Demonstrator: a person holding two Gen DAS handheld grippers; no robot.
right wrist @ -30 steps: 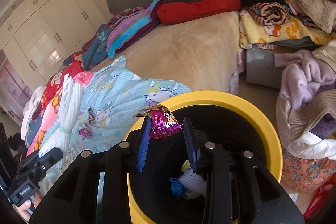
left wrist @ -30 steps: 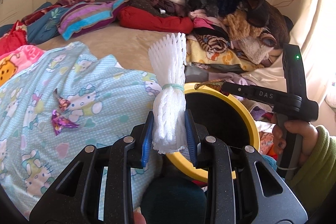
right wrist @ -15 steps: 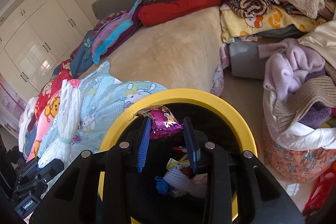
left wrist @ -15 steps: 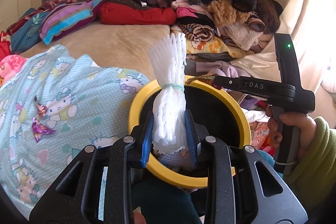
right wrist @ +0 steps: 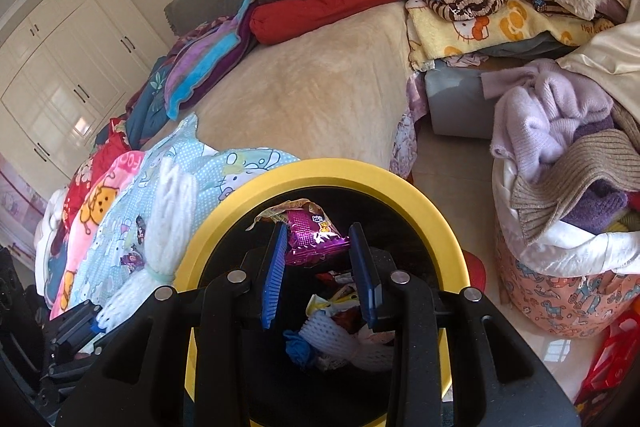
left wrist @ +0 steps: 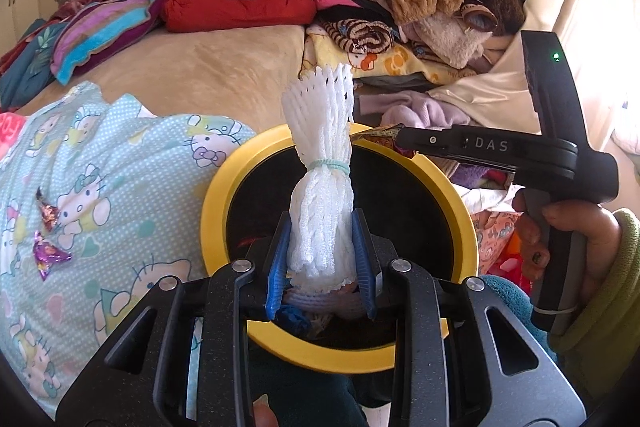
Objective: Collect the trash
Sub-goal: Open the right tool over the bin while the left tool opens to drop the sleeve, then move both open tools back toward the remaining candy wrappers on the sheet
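- White foam-net sleeve bundle (left wrist: 322, 187), tied with a pale green band, stands upright between the blue pads of the left gripper (left wrist: 322, 259); jaws clamped on its lower end.
- Crinkled purple foil snack wrapper (right wrist: 314, 237) is pinched in the right gripper (right wrist: 320, 267), jaws closed on it.
- Both pieces hang over the mouth of the round yellow-rimmed black bin (left wrist: 212, 203); the wrapper sits well inside the rim line, the bundle nearer the near edge.
- Bin already holds foam net and scraps at the bottom.
- Step in hand, as I read it: drop both into the bin.
- To do it well: bring the left gripper further over the opening before letting go, since the tall bundle could tip onto the rim; spread jaws wide so the foam does not cling to the pads.
- Two small purple candy wrappers (left wrist: 50, 257) lie on the light blue cartoon-cat quilt (left wrist: 132, 211), left of the bin, not yet collected.
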